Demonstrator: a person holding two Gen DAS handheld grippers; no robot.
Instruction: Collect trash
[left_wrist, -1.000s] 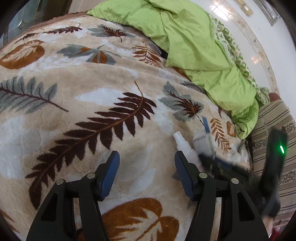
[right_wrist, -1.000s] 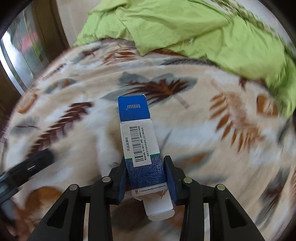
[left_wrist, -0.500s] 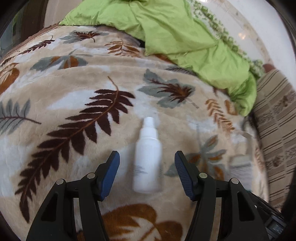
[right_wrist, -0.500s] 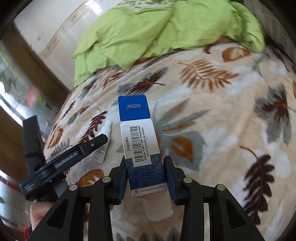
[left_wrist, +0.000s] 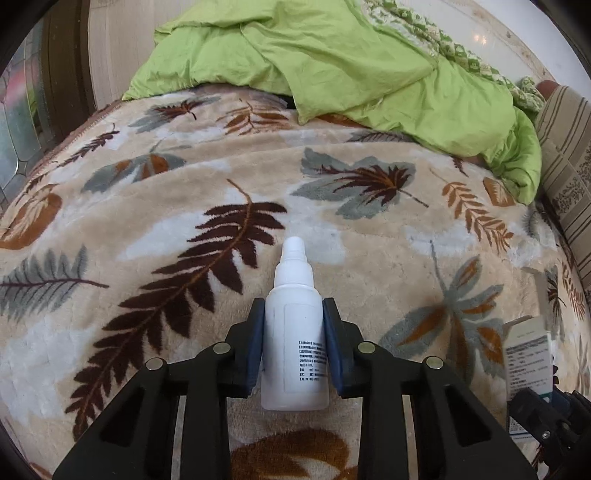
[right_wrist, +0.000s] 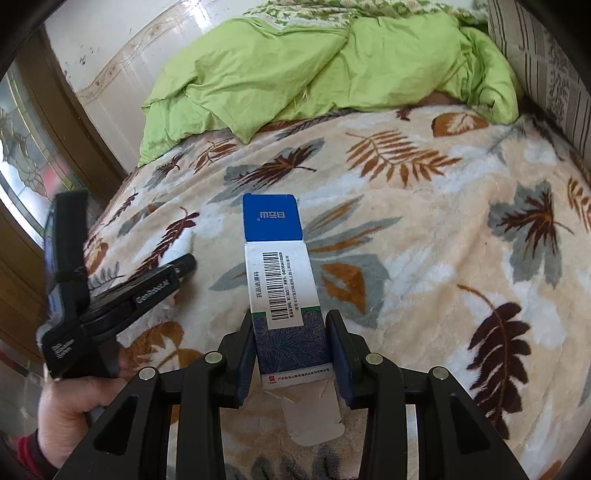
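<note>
L gripper (left_wrist: 293, 343) is closing on white bottle (left_wrist: 294, 328), pads touching both sides, nozzle pointing far, bottle lying on leaf blanket (left_wrist: 369, 266) near its near edge. R gripper (right_wrist: 291, 354) clenched on blue/white carton (right_wrist: 282, 288), flap hanging open, held above blanket. Green duvet (left_wrist: 332, 55) bunched at far edge, striped cushion (left_wrist: 569, 155) at right; wide bare blanket between.

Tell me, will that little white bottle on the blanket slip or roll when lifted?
The white bottle looks smooth and round, so it might twist between the closing left tool's pads. Probably light plastic. If dropped, the plush blanket would likely stop it rolling.
</note>
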